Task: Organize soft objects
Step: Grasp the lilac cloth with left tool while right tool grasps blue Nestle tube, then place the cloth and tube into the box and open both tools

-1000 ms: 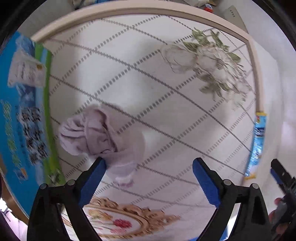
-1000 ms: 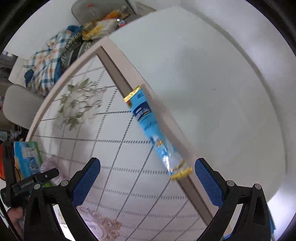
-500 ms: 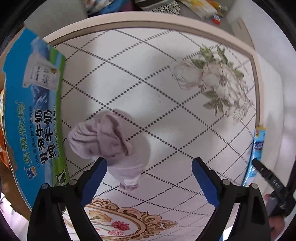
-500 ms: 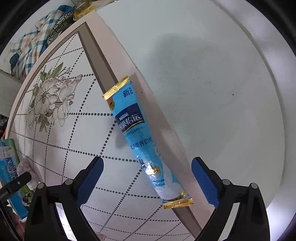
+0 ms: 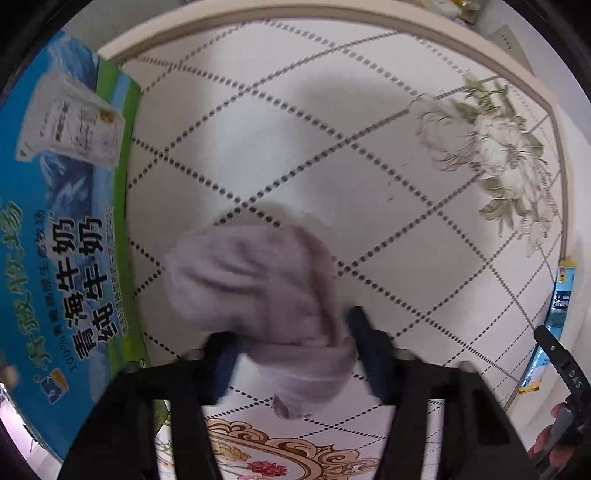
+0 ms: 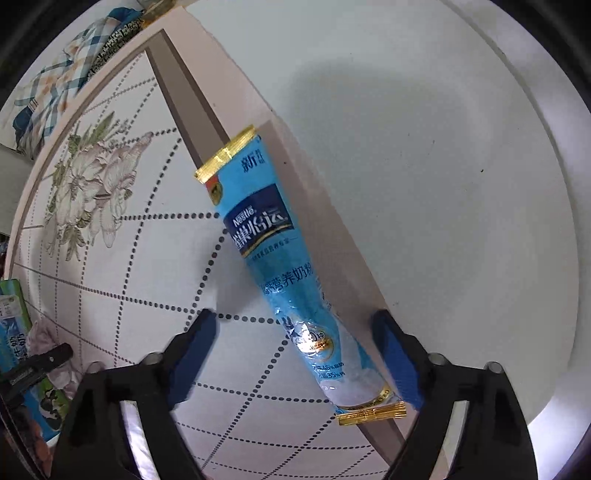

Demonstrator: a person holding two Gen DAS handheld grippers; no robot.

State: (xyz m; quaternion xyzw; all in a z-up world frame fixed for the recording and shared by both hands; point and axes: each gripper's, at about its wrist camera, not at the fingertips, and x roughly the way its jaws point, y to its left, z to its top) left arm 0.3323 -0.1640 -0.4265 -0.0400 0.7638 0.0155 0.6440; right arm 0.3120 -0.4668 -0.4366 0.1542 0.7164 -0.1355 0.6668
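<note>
A crumpled pale lilac cloth (image 5: 266, 295) lies on the patterned table top (image 5: 332, 147). My left gripper (image 5: 295, 350) has its blue-padded fingers closed in around the cloth's near part, which bulges between them. The cloth also shows small at the left edge of the right wrist view (image 6: 44, 339). A long light-blue milk powder sachet (image 6: 280, 273) with gold ends lies along the table's right edge. My right gripper (image 6: 299, 354) is open, its fingers either side of the sachet's near end. The sachet appears in the left wrist view (image 5: 559, 295) too.
A large blue and green milk carton box (image 5: 62, 221) lies left of the cloth. The table's raised beige rim (image 5: 295, 14) curves round the far side. Checked fabric (image 6: 55, 81) lies beyond the table. A white floor (image 6: 443, 184) lies off the right edge.
My left gripper has moved forward and narrowed onto the lilac cloth. My right gripper has come down closer over the sachet, still open.
</note>
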